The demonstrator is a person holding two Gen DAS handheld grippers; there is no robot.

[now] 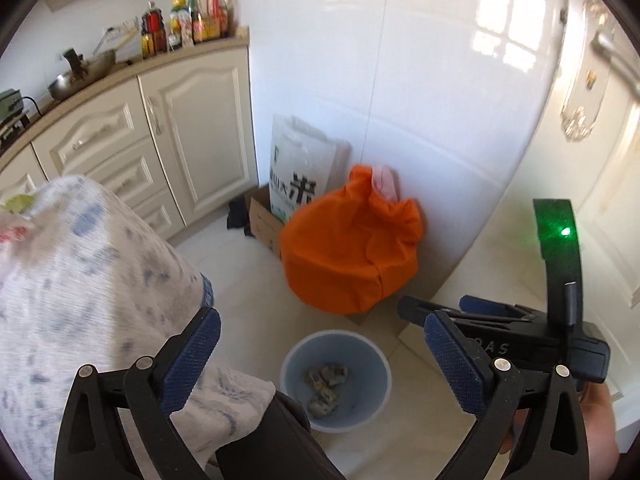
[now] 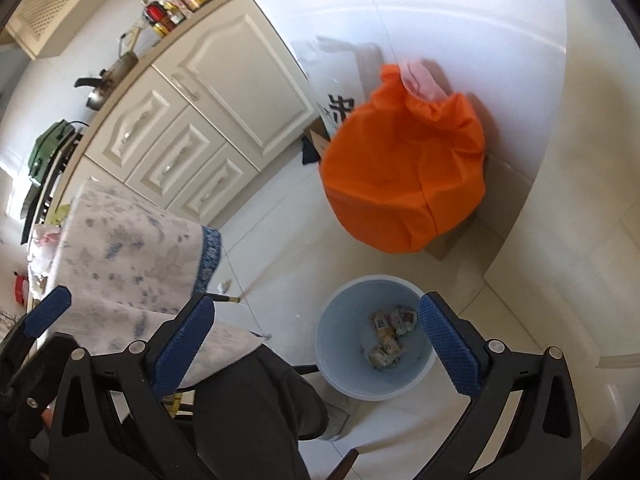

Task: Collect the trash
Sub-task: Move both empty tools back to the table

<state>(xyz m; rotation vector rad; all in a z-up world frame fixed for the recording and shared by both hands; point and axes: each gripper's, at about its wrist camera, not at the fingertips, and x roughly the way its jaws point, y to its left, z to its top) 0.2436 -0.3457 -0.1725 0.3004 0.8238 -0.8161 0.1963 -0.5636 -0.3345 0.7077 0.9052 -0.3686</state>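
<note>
A light blue bin (image 1: 289, 364) (image 2: 332, 344) stands on the pale floor, with several crumpled wrappers (image 1: 326, 386) (image 2: 390, 334) at its bottom. My left gripper (image 1: 320, 322) hovers above and just short of it, open and empty. My right gripper (image 2: 316, 304) is open and empty too, over the bin's left rim; the left wrist view shows it side-on at the right. A small white scrap (image 2: 223, 287) lies on the floor by the table's edge.
A table under a blue-flecked cloth (image 1: 80, 280) (image 2: 120, 248) fills the left, with a dark chair back (image 1: 276, 440) (image 2: 248, 400) below it. An orange bag (image 1: 348, 248) (image 2: 404, 176) sits on cardboard beyond the bin, beside a rice sack (image 1: 300, 168) and cream cabinets (image 1: 192, 136).
</note>
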